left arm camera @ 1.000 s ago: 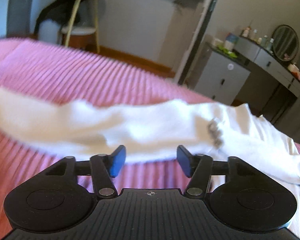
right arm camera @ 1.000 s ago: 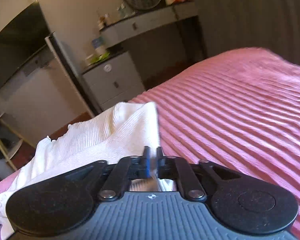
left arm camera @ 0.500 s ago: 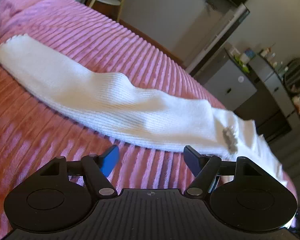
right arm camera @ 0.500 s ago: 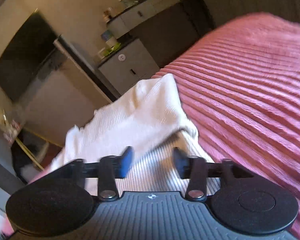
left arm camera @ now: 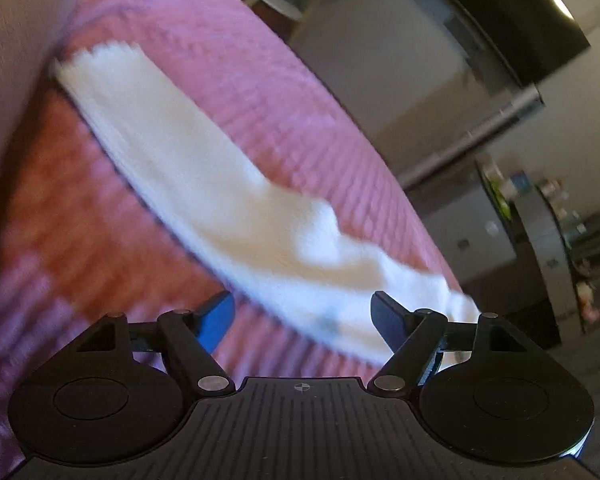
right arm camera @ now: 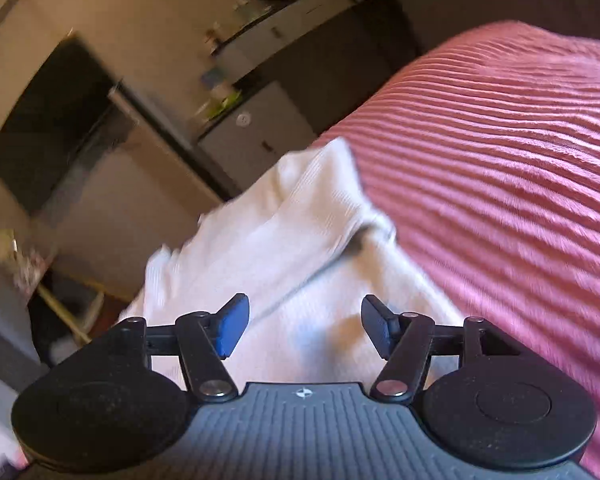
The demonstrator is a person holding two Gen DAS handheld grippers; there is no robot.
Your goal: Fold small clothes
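**White garment spread on the pink bed, both grippers wide**

Across the bed, a pink ribbed bedspread (right arm camera: 512, 168) covered everything under my tools, its plush ridges running in long parallel rows. Beyond its edge stood a grey cabinet (right arm camera: 260, 132) with small bottles and a green item on top, a dark screen (right arm camera: 48, 128) on the pale wall, and a dresser (left arm camera: 548, 256) further along.

The white ribbed garment (left arm camera: 204, 184) lay stretched out on the bedspread as a long soft band, its far end ragged-looking through the blur. From my right side the same knit (right arm camera: 300, 240) showed bunched into a fold with a dark crease across it.

My left gripper (left arm camera: 303, 316) was spread wide, blue pads apart, hovering at the near edge of the cloth and holding nothing. My right gripper (right arm camera: 304, 326) was likewise spread, its fingers above the white fabric, gripping none of it. A wooden-legged stool (right arm camera: 68, 320) stood on the floor past the bed.
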